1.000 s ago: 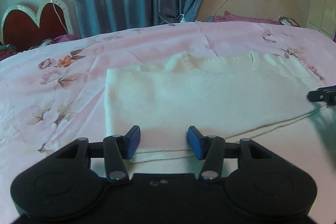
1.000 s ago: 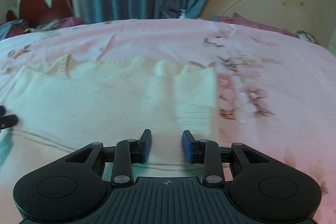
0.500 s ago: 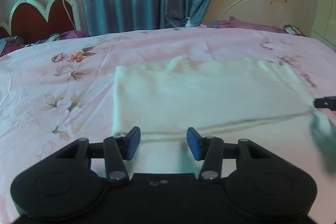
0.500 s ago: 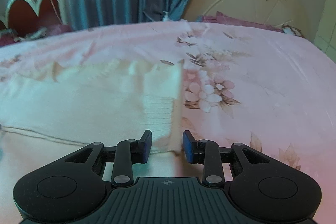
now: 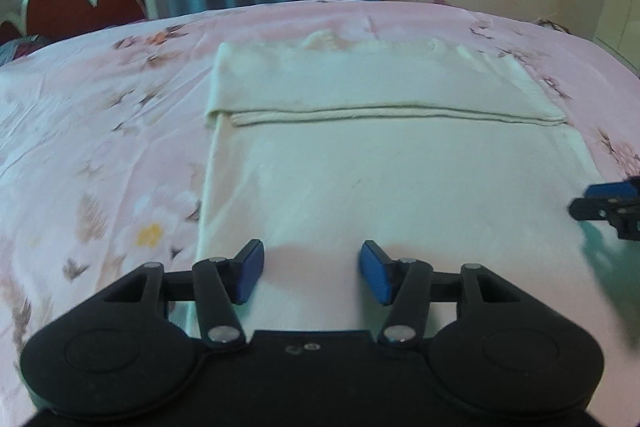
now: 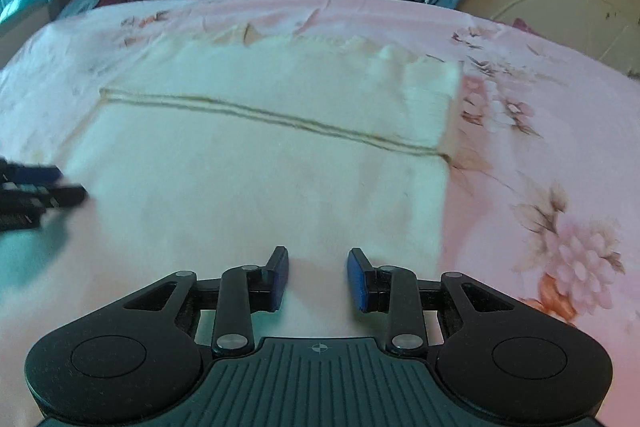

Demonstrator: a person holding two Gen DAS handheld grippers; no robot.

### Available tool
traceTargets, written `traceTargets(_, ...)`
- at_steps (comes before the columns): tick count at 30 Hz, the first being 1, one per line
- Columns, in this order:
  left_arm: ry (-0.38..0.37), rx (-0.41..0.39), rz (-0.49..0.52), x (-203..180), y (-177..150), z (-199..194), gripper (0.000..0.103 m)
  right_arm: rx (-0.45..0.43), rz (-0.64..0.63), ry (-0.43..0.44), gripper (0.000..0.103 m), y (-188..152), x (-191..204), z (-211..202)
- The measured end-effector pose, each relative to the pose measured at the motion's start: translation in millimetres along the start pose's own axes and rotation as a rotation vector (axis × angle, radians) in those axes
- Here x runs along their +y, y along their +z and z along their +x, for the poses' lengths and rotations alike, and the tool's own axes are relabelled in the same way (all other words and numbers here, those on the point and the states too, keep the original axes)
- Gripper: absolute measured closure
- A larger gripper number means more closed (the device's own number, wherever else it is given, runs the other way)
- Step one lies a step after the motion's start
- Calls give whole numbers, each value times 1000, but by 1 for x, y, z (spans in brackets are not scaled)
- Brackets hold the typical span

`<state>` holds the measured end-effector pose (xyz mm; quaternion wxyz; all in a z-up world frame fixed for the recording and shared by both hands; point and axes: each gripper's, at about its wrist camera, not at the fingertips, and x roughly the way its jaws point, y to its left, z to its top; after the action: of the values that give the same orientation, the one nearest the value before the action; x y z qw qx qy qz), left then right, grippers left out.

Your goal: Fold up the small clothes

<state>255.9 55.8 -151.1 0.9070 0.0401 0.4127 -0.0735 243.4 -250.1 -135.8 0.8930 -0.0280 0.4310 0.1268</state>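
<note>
Your left gripper [image 5: 311, 275] and right gripper [image 6: 318, 279] both hover with jaws spread, holding nothing, above the near part of the cream garment [image 5: 384, 179]. It lies flat on the pink floral bedsheet [image 5: 100, 155], its far part folded over. Only the right view shows the bedsheet's large flower [image 6: 580, 251]. No writing seems legible.

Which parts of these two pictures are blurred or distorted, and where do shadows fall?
Left wrist view: flowers on the pink bedsheet are smeared, the cream garment stays fairly sharp. Right wrist view: the left hand-held gripper is blurred, with a teal shadow below. The fisheye curves the bed in both.
</note>
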Motion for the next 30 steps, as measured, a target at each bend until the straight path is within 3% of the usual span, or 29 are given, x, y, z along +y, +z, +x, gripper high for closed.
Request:
traceTargets(8, 46, 10, -10, -5, -13, -14, 49, 12, 16, -29, 72, -21, -4, -19)
traceTargets(12, 48, 19, -10, -5, -10, -16, 49, -4, 95, -40, 72, -23, -6, -29)
traceTargets(16, 7, 0, 22, -7, -16, -36, 48, -39, 151, -30, 71, -33, -3, -57)
traceTargets(26, -37, -23, 4, 21, -67, -96, 44, 5, 269, -69, 69, -99, 16, -120)
traceTargets(27, -38, -22, -3, 26, -71, -102, 44, 5, 276, -74, 67, -105, 19, -125)
traceTargets(29, -41, -18, -20, 35, -84, -114, 41, -5, 286, -94, 34, -117, 23, -138)
traceTargets(30, -42, -13, -25, 38, -91, -119, 40, -17, 286, -102, 32, -124, 26, -145)
